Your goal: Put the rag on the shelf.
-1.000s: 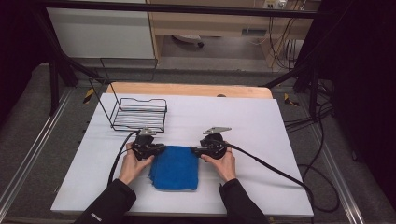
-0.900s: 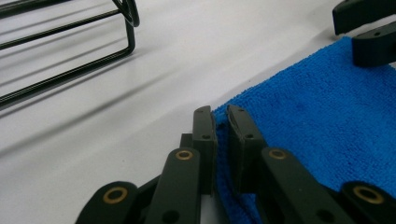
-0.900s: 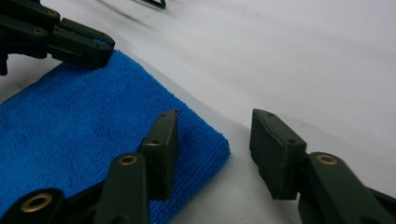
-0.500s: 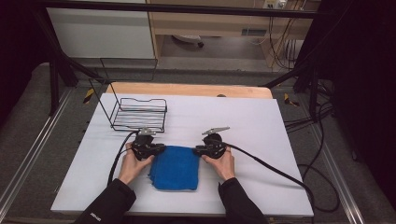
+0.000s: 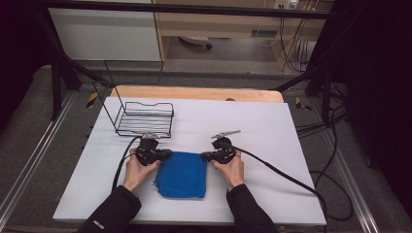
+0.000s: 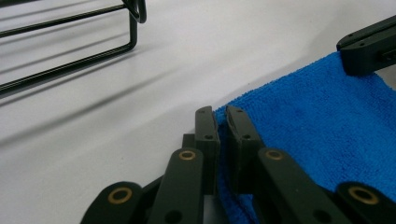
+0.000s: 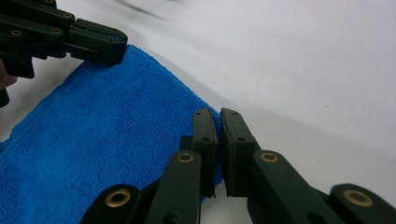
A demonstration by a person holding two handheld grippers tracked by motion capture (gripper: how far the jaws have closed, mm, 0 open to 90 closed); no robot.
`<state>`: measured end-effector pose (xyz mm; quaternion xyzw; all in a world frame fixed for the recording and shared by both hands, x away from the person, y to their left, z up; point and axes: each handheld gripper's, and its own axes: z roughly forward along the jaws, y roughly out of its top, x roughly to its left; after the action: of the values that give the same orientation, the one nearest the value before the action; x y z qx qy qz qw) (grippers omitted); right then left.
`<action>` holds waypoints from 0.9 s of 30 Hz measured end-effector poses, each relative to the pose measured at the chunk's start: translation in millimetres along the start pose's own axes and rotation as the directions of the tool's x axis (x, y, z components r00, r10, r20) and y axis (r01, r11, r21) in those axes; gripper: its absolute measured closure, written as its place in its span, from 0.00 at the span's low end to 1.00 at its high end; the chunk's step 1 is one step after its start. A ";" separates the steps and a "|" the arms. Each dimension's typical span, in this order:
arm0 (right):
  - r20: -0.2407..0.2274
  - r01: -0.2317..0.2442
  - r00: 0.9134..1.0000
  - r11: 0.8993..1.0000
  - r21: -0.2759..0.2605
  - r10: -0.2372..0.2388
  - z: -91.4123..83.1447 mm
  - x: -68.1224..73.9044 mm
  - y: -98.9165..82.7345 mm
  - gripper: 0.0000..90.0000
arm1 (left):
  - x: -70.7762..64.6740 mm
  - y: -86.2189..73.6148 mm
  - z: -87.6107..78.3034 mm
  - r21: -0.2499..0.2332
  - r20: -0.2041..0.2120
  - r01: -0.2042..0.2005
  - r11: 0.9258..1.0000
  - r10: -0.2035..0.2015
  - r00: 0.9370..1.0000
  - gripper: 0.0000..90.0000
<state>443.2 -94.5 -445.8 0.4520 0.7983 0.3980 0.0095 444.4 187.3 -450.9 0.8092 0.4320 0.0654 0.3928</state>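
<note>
A folded blue cloth (image 5: 183,174) lies on the white table (image 5: 272,131) between my two hands. My left gripper (image 5: 167,154) pinches the cloth's far left corner; in the left gripper view its jaws are shut on the blue cloth (image 6: 308,126) edge, left gripper (image 6: 221,115). My right gripper (image 5: 205,156) holds the far right corner, and in the right gripper view the right gripper (image 7: 217,116) is shut on the blue cloth (image 7: 107,126) corner. The opposite gripper's jaws show at the far edge in each gripper view.
A black wire basket (image 5: 144,118) stands at the back left of the table, close behind my left hand; its wire frame (image 6: 70,44) shows in the left gripper view. Cables (image 5: 277,170) trail from both grippers. A wooden board edge (image 5: 194,92) runs along the table's far side.
Both grippers have stayed on the cloth's far corners; the cloth looks slightly more stretched and flattened toward the front. Little else has moved.
</note>
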 end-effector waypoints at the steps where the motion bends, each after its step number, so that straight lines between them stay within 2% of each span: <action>1: 0.001 0.001 1.000 1.000 -0.003 -0.001 -0.7 0.5 0.1 0.95 | 0.1 0.2 -0.3 0.000 0.001 -0.001 1.000 0.001 1.000 0.94; 5: -0.002 0.002 1.000 1.000 -0.021 -0.002 -3.9 2.3 0.8 0.95 | -0.6 1.8 -3.2 -0.006 -0.002 -0.005 1.000 0.005 1.000 0.94; 9: -0.005 0.014 1.000 0.999 -0.044 -0.014 -8.9 5.0 1.4 0.95 | -2.3 5.1 -12.4 -0.043 0.006 -0.006 0.999 0.007 1.000 0.95; 19: -0.006 0.054 0.998 0.992 -0.113 -0.055 -24.3 13.3 3.1 0.95 | -11.1 8.2 -29.6 -0.096 -0.007 -0.046 0.994 0.045 0.999 0.95; 23: 0.000 0.081 0.997 0.986 -0.144 -0.082 -30.4 19.7 4.7 0.95 | -14.6 8.6 -36.3 -0.115 -0.017 -0.056 0.992 0.055 0.998 0.95; 27: -0.010 0.095 0.995 0.980 -0.172 -0.099 -37.3 25.4 5.8 0.95 | -15.8 7.9 -44.4 -0.140 -0.007 -0.053 0.989 0.052 0.999 0.95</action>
<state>418.4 -97.8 -407.9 0.4063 0.7821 0.4685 0.0605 420.1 198.6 -411.4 0.7907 0.4055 0.1072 0.4460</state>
